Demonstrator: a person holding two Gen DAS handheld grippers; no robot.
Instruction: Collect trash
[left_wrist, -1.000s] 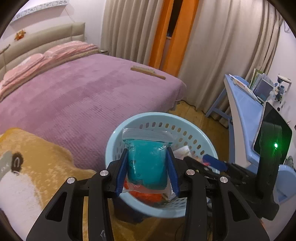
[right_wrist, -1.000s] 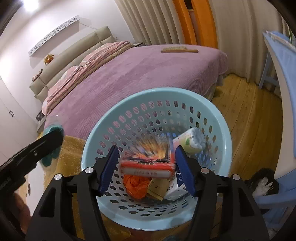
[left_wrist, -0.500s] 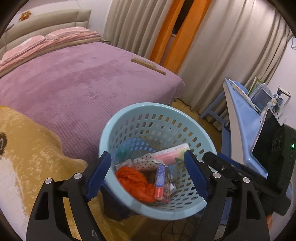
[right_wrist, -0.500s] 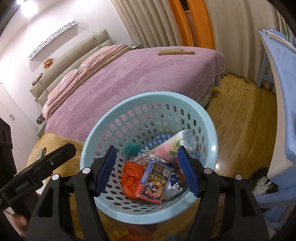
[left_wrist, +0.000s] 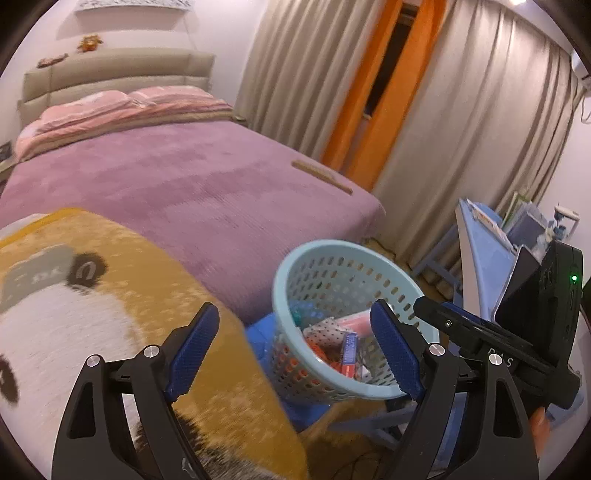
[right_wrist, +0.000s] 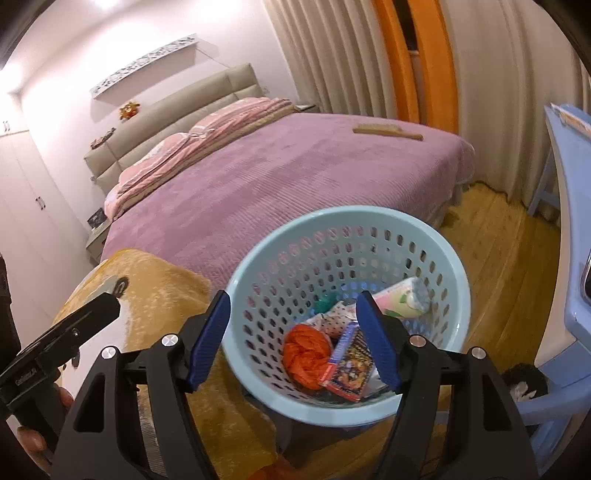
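**Both tools wide over the trash basket**

The left tool (left_wrist: 295, 347) is wide and holds nothing. Its blue fingers (left_wrist: 192, 349) stand far apart, one over the yellow blanket (left_wrist: 110, 258) and one in front of the basket's near rim. The right tool (right_wrist: 293, 338) is wide too, and holds nothing. Between its fingers you look down into the light blue basket (right_wrist: 369, 229).

The basket has holes all round its wall. It stands next to the purple bed (right_wrist: 295, 177), with the wooden floor (right_wrist: 498, 240) on its other side. Inside it lies the trash: an orange crumpled bag (right_wrist: 304, 354), a small printed box (right_wrist: 351, 363), a pink and green packet (right_wrist: 400, 299) leaning on the wall, and something teal (right_wrist: 325, 302) behind them. From the left tool's camera the basket (left_wrist: 332, 251) sits to the right, and the right tool (left_wrist: 491, 339) shows at the side of it.

A flat wooden stick (right_wrist: 388, 132) lies on the far part of the bed. A blue worktop (left_wrist: 480, 236) stands on the right.
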